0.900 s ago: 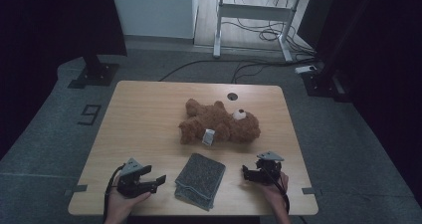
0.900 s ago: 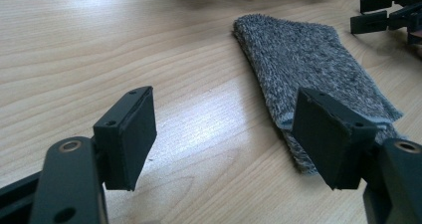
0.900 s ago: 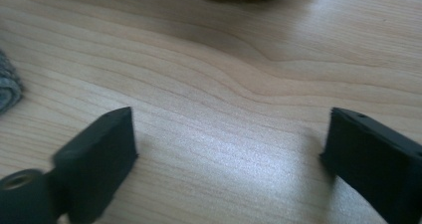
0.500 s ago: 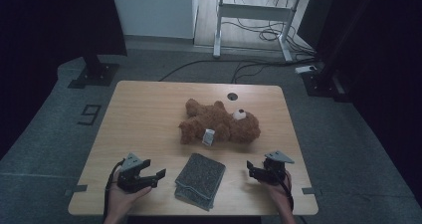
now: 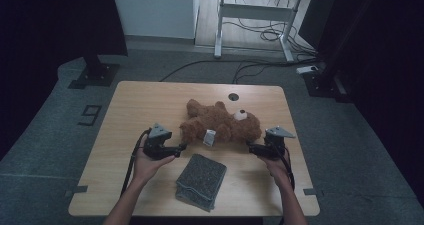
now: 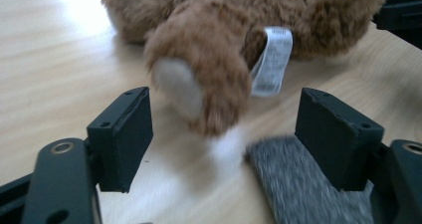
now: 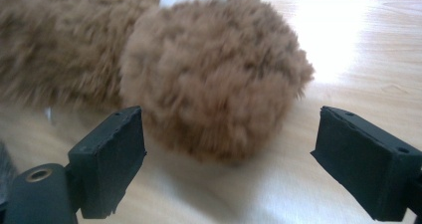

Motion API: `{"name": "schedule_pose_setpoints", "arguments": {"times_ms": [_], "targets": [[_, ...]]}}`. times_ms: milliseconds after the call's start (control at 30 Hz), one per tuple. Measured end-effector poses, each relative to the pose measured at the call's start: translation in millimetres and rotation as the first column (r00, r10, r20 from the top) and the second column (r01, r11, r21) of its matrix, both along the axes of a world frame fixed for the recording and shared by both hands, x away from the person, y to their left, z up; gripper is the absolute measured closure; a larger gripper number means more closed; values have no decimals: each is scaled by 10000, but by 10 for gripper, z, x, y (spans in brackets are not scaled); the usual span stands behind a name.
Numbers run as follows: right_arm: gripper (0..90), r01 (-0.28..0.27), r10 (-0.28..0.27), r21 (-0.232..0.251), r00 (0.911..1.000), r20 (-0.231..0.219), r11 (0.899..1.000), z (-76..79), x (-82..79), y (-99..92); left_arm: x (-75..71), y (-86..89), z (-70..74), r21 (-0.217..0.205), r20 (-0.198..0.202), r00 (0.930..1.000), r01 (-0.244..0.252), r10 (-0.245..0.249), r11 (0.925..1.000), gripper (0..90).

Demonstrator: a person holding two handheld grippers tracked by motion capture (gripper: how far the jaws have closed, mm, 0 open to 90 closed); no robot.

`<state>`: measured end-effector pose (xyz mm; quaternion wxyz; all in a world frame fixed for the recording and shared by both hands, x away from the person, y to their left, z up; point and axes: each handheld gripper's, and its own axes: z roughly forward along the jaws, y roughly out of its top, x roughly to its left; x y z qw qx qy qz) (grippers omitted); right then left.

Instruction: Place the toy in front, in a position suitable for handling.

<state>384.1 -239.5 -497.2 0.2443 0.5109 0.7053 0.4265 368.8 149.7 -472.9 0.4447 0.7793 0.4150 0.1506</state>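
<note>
A brown teddy bear (image 5: 220,126) lies on its back in the middle of the wooden table (image 5: 150,100), head to the right. My left gripper (image 5: 183,146) stands open at the bear's left leg. In the left gripper view the leg's pale-soled foot (image 6: 199,84) sits just beyond the wide-apart jaws, untouched, with a white label (image 6: 271,59) beside it. My right gripper (image 5: 251,146) is open too, at the near side of the head. In the right gripper view the furry head (image 7: 214,79) sits just ahead of the gap between the jaws, clear of both pads (image 7: 112,159).
A folded grey cloth (image 5: 201,181) lies on the table near the front edge, between my forearms; its corner (image 6: 303,184) lies under the left gripper's jaws. A round cable hole (image 5: 233,97) sits at the table's far edge. Desk legs and cables are on the floor behind.
Both grippers have moved forward from beside the cloth to the bear, the left up to its leg, the right up to its head. The bear and the cloth have stayed put.
</note>
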Motion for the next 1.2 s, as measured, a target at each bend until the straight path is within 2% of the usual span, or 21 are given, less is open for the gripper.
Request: {"name": "schedule_pose_setpoints", "arguments": {"times_ms": [200,233,300,333,400,433,500,567,600,633,700,800,900,1033,1100,1200], "targets": [[90,-264,277,399,9992,-302,9989,49,237,32,296,-133,-70,82,-244,9996,-157,159,9998,198],[85,-323,337,419,9989,-330,9986,55,261,48,363,-163,-111,66,-401,9991,-109,111,9999,193],[77,-458,473,342,9978,-467,9984,61,304,86,392,-180,-132,98,-470,9989,-42,47,9999,180],[72,-545,546,29,9961,-693,9985,42,366,143,431,-221,-167,135,-534,9986,45,-37,9999,180],[69,-508,480,-305,9952,-847,9982,12,405,184,466,-291,-207,500,-475,9989,49,-25,9987,187],[63,-512,475,-388,9946,-924,9979,-6,425,202,490,-313,-233,631,-431,9990,-52,79,9980,203],[61,-635,577,-428,9906,-1244,9971,-65,479,234,516,-316,-275,646,-478,9986,-186,217,9977,335],[142,-615,556,-441,9907,-1246,9971,-95,503,235,520,-277,-286,227,-566,9983,-89,101,9997,488],[227,-558,514,-357,9922,-1137,9978,-97,504,223,513,-257,-276,79,-561,9984,-74,78,9999,560],[274,-613,570,-367,9925,-1084,9974,-99,504,217,506,-244,-265,7,-536,9985,-71,71,10000,604],[371,-726,687,-362,9927,-993,9967,-101,499,221,484,-219,-230,-41,-446,9990,-37,35,10000,657],[497,-942,911,-554,9943,-560,9940,-101,445,276,417,-155,-140,-220,-218,9998,35,-39,9998,722],[539,-1162,1151,-347,9928,-334,9926,-79,371,335,332,-63,-57,-383,-80,9999,115,-118,9992,737],[560,-1478,1480,-356,9890,26,9884,-32,244,404,160,113,19,-536,66,9997,221,-218,9983,740],[563,-1706,1712,-235,9849,277,9851,-8,156,438,72,188,25,-591,156,9997,186,-177,9981,741],[563,-2045,2047,-112,9784,289,9788,-26,53,508,-49,295,9,-742,229,9997,54,-37,9972,741]]}}
